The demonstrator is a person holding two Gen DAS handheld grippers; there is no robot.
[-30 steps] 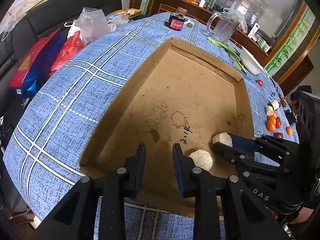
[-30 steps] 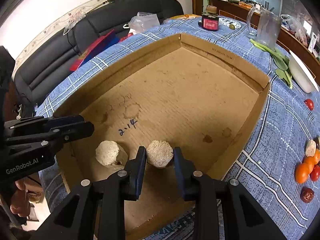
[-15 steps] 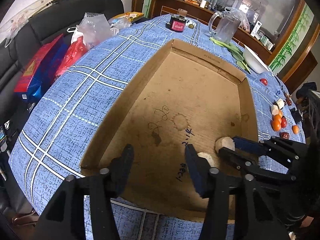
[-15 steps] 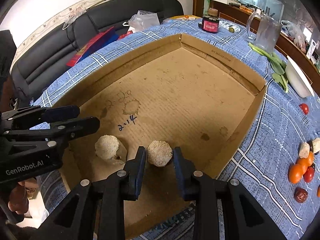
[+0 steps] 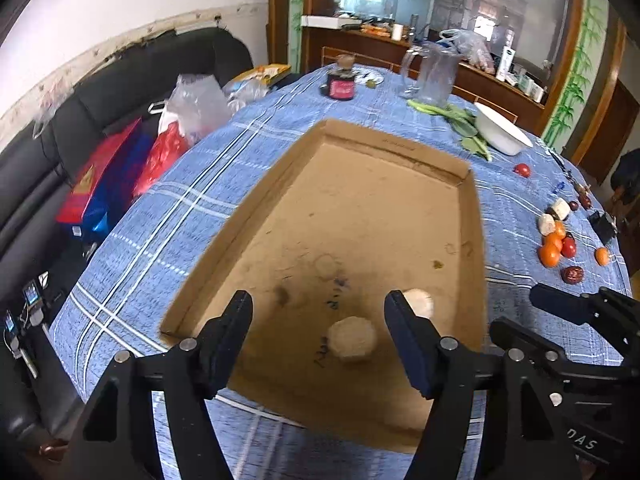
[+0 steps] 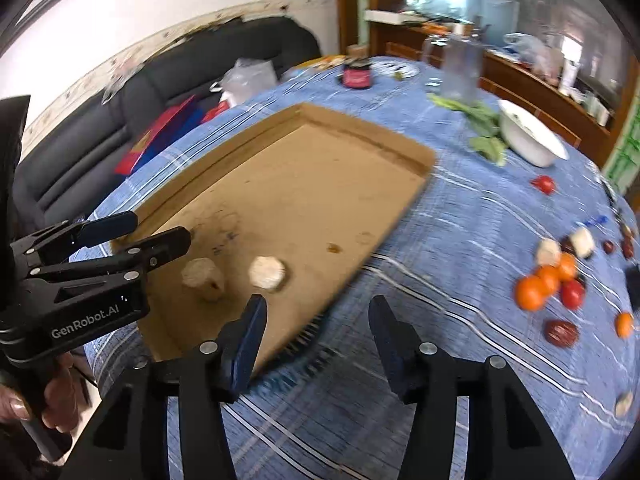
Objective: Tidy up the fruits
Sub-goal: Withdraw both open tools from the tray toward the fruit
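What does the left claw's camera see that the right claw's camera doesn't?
Only the left wrist view shows the phones beside the sofa. Only the right wrist view shows the hand holding the left claw. Both show the cardboard tray, two pale round pieces lying in it, the oranges and the white bowl. Both claws are opening, with nothing between their fingers.

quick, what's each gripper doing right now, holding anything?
Left gripper: jaws opening, holding nothing; pale round piece lies loose in the cardboard tray.
Right gripper: jaws opening, empty.
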